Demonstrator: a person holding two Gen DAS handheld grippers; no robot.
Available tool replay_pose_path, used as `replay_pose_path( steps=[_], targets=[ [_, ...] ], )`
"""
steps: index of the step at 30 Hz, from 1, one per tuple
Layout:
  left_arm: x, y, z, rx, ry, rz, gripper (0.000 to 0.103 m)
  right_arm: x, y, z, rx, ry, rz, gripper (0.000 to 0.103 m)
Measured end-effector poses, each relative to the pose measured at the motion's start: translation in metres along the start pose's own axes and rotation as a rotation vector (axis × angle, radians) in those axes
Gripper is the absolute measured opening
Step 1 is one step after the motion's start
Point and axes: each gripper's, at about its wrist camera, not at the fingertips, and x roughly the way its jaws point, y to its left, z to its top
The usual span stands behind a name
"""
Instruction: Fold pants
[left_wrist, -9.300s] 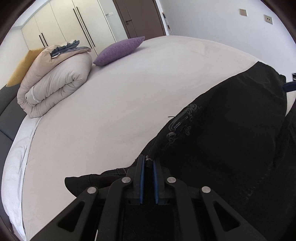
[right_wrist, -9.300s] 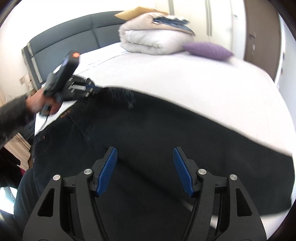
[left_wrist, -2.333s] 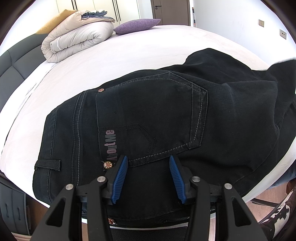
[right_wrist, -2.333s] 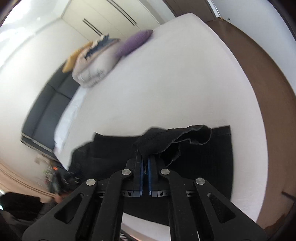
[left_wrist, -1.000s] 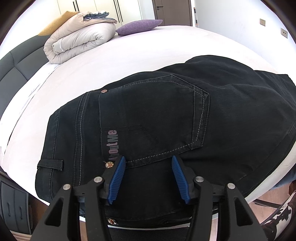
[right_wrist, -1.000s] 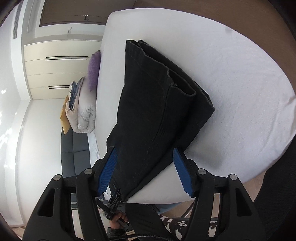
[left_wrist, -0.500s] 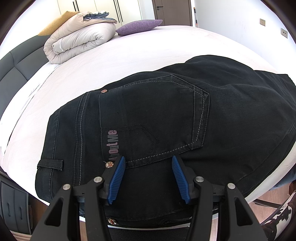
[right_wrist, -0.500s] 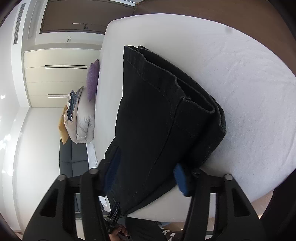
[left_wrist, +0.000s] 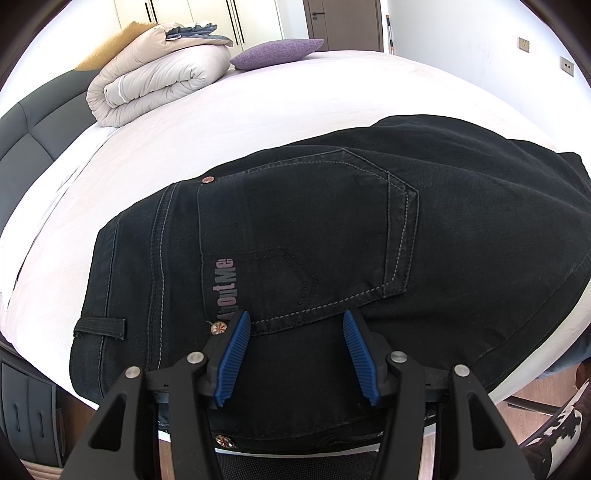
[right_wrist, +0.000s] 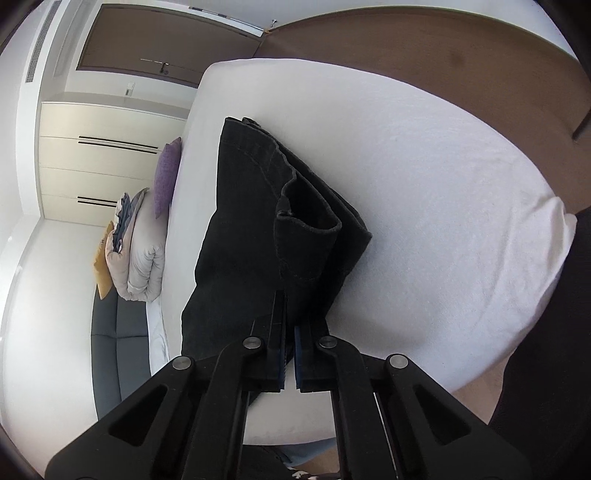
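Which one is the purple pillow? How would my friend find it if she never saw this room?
Look at the big white bed and follow it to the far end, near the cream wardrobe doors. There, right beside the rolled-up beige duvet, lies the purple pillow. It is the only purple thing on the bed, small and flat, unlike the fat pale duvet roll.

White bed (left_wrist: 295, 99) w/ rolled beige duvet (left_wrist: 159, 81) + purple cushion (left_wrist: 277, 53) near dark headboard (left_wrist: 33, 122); cream wardrobe (right_wrist: 99, 147), brown door (left_wrist: 341, 22) behind.
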Motion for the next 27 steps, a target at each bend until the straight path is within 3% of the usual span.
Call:
replay_pose_path(
  steps=[7, 10, 12, 15, 16, 17, 18, 20, 23, 25, 27],
  targets=[
    [-0.004, 0.002, -0.001, 0.001, -0.006, 0.002, 0.057, 0.008, -0.025, 0.013, 0.063, 0.026, 0.11, 0.002],
    [-0.012, 0.001, -0.003, 0.0, -0.014, 0.016, 0.058, -0.011, -0.023, 0.018, 0.027, -0.052, 0.084, 0.006],
    [-0.021, -0.005, -0.002, 0.005, -0.031, 0.018, 0.057, -0.027, -0.016, 0.023, -0.024, -0.097, 0.025, 0.011],
    [-0.036, -0.019, 0.006, 0.006, -0.084, -0.025, 0.057, -0.045, 0.011, 0.02, -0.136, -0.144, -0.063, 0.035],
    [-0.039, -0.025, 0.01, 0.009, -0.1, -0.045, 0.057, -0.043, 0.025, 0.017, -0.176, -0.128, -0.043, 0.05],
    [-0.041, -0.032, 0.015, 0.014, -0.11, -0.067, 0.057, -0.038, 0.038, 0.013, -0.197, -0.099, -0.004, 0.059],
    [-0.041, -0.041, 0.021, 0.024, -0.121, -0.089, 0.057, -0.028, 0.051, 0.006, -0.206, -0.048, 0.051, 0.062],
    [-0.043, -0.056, 0.031, 0.053, -0.141, -0.113, 0.057, 0.005, 0.076, -0.015, -0.219, 0.099, 0.172, 0.063],
    [-0.04, -0.074, 0.044, 0.07, -0.16, -0.151, 0.061, 0.064, 0.112, -0.061, -0.292, 0.309, 0.225, 0.063],
    [-0.029, -0.081, 0.047, 0.066, -0.143, -0.163, 0.064, 0.098, 0.129, -0.081, -0.332, 0.38, 0.218, 0.063],
    [-0.013, -0.09, 0.041, 0.091, -0.08, -0.161, 0.064, 0.123, 0.14, -0.088, -0.378, 0.398, 0.208, 0.061]
  ],
)
